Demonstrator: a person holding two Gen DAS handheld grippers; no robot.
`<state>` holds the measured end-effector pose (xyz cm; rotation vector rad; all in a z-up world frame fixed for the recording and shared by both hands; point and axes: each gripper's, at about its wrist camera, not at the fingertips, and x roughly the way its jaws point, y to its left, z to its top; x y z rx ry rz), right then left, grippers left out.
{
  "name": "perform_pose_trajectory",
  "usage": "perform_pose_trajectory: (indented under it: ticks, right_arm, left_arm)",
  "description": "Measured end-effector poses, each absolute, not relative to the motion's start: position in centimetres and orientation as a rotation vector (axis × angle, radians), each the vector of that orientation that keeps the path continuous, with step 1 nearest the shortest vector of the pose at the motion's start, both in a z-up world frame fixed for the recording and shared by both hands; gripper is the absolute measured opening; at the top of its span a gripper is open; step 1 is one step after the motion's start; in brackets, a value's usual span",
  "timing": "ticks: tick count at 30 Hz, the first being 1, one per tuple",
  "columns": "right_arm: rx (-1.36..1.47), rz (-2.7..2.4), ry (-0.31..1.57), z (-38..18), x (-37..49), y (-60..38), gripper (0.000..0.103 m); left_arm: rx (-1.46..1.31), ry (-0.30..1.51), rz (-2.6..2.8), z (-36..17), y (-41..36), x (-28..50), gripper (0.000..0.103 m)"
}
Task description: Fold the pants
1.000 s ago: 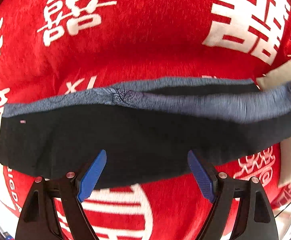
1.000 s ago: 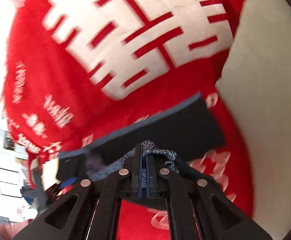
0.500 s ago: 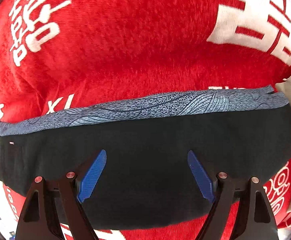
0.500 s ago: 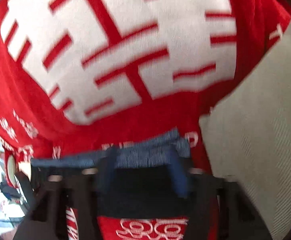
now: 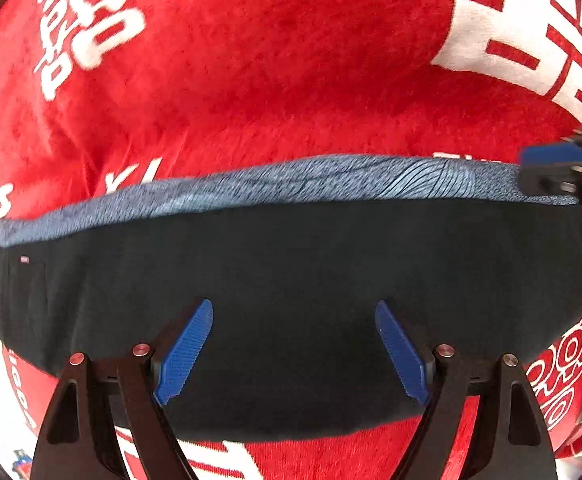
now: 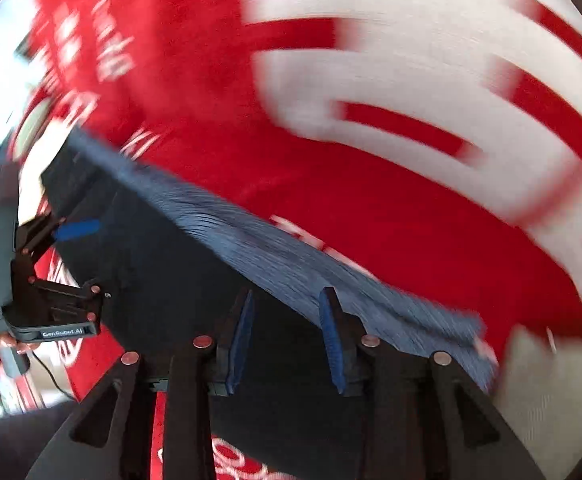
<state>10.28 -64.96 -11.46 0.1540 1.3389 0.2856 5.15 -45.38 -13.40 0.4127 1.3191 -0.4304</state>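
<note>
- The pants [image 5: 291, 280] lie flat as a dark folded band across the middle of my left view, on a red blanket [image 5: 271, 80] printed with big white characters; the surface under the blanket is hidden.
- A blue-grey patterned waistband [image 5: 331, 180] runs along the band's upper edge, from the left of the frame to the right.
- My left tongs [image 5: 293, 344] hover at the lower centre of that view, spread wide over the dark cloth, with nothing between the pads.
- My right tongs [image 6: 287, 332] sit at the lower centre of the blurred right view, partly open and empty; the waistband [image 6: 291, 268] passes just beyond their tips, and in the left view they show at the right edge [image 5: 551, 168] by the band's end.
- In the right view my left tongs [image 6: 71, 232] appear at the left edge, over the far end of the pants [image 6: 171, 280].
- I judge the cloth soft, light and limp: it will sag and slide on itself, though the fuzzy blanket should grip it a little.
- The doubled waistband looks firmest, so I would pinch there, near each end, taking every layer at once.
</note>
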Motion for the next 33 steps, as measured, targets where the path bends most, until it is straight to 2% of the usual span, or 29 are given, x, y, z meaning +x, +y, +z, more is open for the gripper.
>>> perform_pose_trajectory:
  ticks: [5, 6, 7, 8, 12, 15, 18, 20, 21, 26, 30, 33]
  right_arm:
    - [0.005, 0.351, 1.421, -15.6, 13.4, -62.4, 0.038]
    - [-0.007, 0.349, 1.473, -16.4, 13.7, -62.2, 0.033]
    - [0.004, 0.35, 1.48, -16.4, 13.9, -62.2, 0.012]
    - [0.018, 0.352, 1.48, -16.0, 13.9, -62.2, 0.005]
    - [0.034, 0.293, 1.415, -13.8, 14.2, -62.4, 0.004]
    - [0.087, 0.258, 1.441, -14.5, 15.2, -62.9, 0.004]
    - [0.096, 0.183, 1.481, -15.4, 14.3, -63.9, 0.015]
    - [0.154, 0.089, 1.433, -13.7, 12.5, -65.5, 0.042]
    - [0.226, 0.02, 1.374, -12.2, 10.7, -67.3, 0.045]
    - [0.576, -0.27, 1.278, -9.3, 0.8, -74.0, 0.046]
    - [0.802, -0.515, 1.278, -10.4, -8.1, -76.2, 0.046]
    - [0.901, -0.607, 1.247, -11.9, -10.2, -77.2, 0.046]
  left_arm:
    - [0.382, 1.33, -0.408, -14.2, -43.8, 5.6, 0.085]
    - [0.372, 1.333, -0.403, -14.3, -43.5, 5.7, 0.085]
    - [0.364, 1.334, -0.399, -14.2, -43.4, 5.8, 0.085]
    - [0.354, 1.332, -0.396, -14.1, -43.1, 5.9, 0.085]
    - [0.349, 1.293, -0.397, -13.4, -43.1, 6.3, 0.085]
    - [0.374, 1.3, -0.392, -13.8, -43.6, 6.7, 0.085]
    - [0.397, 1.287, -0.398, -13.4, -43.9, 7.5, 0.085]
    - [0.41, 1.246, -0.403, -12.7, -44.1, 7.9, 0.085]
    - [0.419, 1.235, -0.402, -12.8, -44.1, 8.6, 0.085]
    - [0.404, 1.248, -0.382, -13.7, -44.9, 10.9, 0.085]
    - [0.42, 1.259, -0.364, -15.3, -45.9, 11.7, 0.085]
    - [0.443, 1.257, -0.355, -15.8, -46.3, 11.5, 0.085]
